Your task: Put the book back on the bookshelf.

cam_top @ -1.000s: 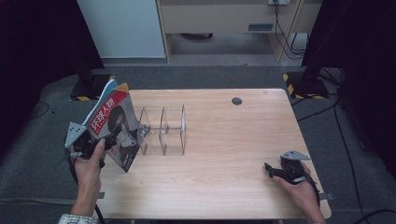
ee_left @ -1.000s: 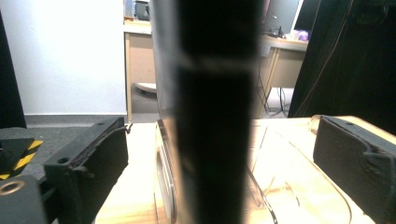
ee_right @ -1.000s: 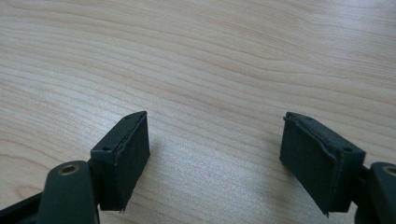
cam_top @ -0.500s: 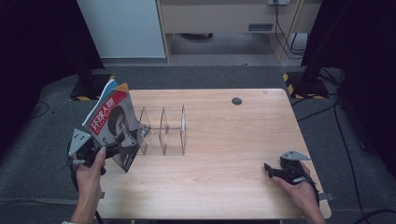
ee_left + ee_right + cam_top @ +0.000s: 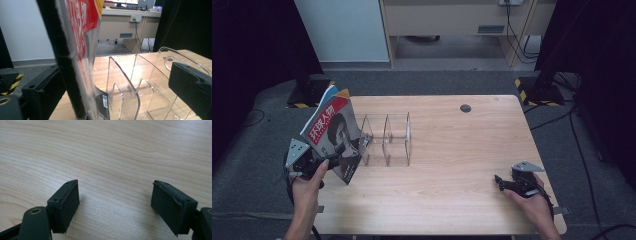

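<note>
Holding the magazines (image 5: 333,131) upright, we have the left claw (image 5: 331,156) clamped on their lower edge, right at the left end of the clear acrylic rack (image 5: 386,140). In the left claw view one jaw presses flat against the glossy cover of the magazines (image 5: 83,50), while the other jaw stands off to the right with the clear dividers of the rack (image 5: 130,82) showing between. So the jaws look wide, and the bundle seems pinned against one of them; how firmly it is gripped we cannot quite tell from here.

Here is what the next move turns on: the rack lies just to the right of the claw, its slots running across the worktop (image 5: 452,165), and the magazines stand tall with their long axis up and tilted a touch away from the rack. The nearest slot sits right beside the bundle's bottom corner. We judge a short slide to the right and down would seat it.

Far to the right of the rack, the right claw (image 5: 501,182) rests on the worktop, jaws spread wide over bare wood and holding nothing. The left hand is clearly the nearer one.
</note>
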`<state>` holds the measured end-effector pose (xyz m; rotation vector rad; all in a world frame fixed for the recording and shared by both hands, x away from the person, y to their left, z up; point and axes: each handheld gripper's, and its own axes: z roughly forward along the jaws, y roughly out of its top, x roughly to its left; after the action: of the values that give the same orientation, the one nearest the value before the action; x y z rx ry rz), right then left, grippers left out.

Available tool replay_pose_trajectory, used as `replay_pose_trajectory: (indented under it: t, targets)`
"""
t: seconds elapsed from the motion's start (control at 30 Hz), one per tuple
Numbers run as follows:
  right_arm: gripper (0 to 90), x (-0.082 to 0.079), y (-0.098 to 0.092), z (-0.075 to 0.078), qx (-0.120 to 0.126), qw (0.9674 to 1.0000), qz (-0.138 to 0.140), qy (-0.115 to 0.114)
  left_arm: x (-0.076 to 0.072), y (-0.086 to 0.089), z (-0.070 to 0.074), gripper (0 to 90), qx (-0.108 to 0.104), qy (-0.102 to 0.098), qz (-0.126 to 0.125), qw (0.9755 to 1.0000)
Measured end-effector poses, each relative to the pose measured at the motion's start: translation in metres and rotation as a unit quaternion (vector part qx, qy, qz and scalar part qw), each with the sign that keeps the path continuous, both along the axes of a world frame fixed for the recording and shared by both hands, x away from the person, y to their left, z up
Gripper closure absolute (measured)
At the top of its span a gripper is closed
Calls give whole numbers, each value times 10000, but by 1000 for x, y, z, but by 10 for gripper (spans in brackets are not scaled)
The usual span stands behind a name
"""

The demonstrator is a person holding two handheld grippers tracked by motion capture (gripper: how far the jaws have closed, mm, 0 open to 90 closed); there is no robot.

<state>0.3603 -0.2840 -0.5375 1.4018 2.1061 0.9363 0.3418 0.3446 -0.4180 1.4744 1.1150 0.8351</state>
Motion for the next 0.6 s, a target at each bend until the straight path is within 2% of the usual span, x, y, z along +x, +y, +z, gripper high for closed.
replay_pose_trajectory:
  t: [0.17, 0.6]
  targets:
    - [222, 0, 0, 0, -2, 10000, 0, 5, -6, 2, 0, 24, 89, 121, -82, 9999]
    - [218, 0, 1, 0, -4, 10000, 9, -6, -20, 8, -3, 35, 227, 197, -192, 9994]
